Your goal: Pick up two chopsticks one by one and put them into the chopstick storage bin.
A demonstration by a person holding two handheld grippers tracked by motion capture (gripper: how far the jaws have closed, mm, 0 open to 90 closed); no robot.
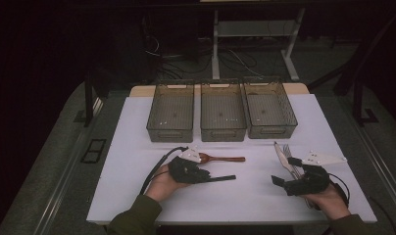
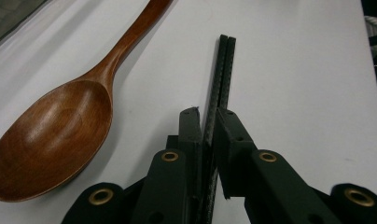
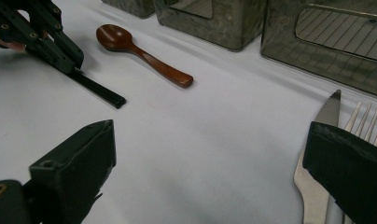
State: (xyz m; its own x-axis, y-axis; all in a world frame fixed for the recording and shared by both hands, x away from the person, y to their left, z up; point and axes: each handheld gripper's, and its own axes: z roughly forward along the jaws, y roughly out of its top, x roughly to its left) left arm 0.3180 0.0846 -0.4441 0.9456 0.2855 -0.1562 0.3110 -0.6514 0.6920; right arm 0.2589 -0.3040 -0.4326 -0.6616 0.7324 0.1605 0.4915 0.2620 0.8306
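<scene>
High view: left gripper, jaws pressed together on nothing, lies just beside the wooden spoon on the table; left gripper view: same; right gripper view: right gripper spread wide beside knife.

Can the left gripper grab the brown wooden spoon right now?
Probably not yet. The left gripper is shut on a pair of thin black chopsticks, so its jaws are full. The brown wooden spoon lies close beside it on the white table, nothing between them.
</scene>
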